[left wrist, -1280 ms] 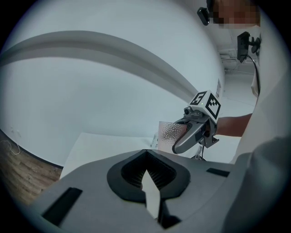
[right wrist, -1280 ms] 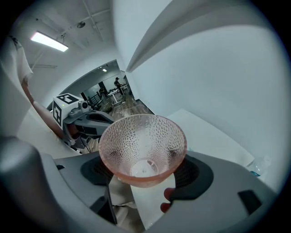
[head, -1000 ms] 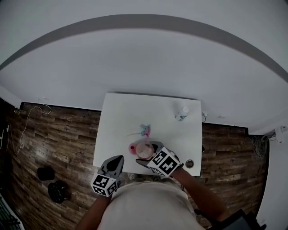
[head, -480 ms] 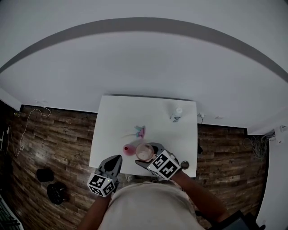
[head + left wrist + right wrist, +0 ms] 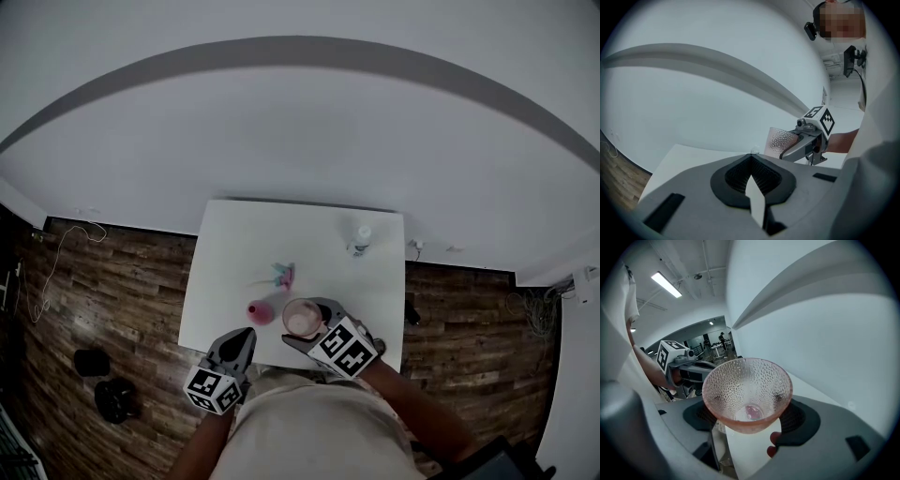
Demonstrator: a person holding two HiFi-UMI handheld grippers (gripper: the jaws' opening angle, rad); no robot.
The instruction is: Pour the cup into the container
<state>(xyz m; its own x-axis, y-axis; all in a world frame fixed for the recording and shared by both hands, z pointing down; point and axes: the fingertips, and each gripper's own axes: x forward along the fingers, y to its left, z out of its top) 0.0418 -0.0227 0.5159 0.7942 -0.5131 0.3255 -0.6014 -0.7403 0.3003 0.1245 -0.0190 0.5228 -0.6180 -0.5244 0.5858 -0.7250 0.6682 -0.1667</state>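
Overhead and tong-mounted views of a person standing at the near edge of a white bench set on a wood-plank floor. The right tongs are clamped on the lower body of a translucent pink cup, one dark pad on each side. The cup wall is dimpled all over, and a small pink patch shows at its bottom. From above, the cup is held over the near part of the bench with its mouth facing up, just to the right of a small pink container that stands on the bench. Whether cup and container touch cannot be told. The left tongs are drawn together at the tips with nothing between them, and are held off the near edge of the bench to the left of the container. Farther back on the bench lie a small blue-and-pink item and, well apart near the far right corner, a small bottle; any print on it is too small to read. The only legible graphics are the black-and-white square patterns on the marker cube of the right tongs and on the marker cube of the left tongs, which carry no letters.
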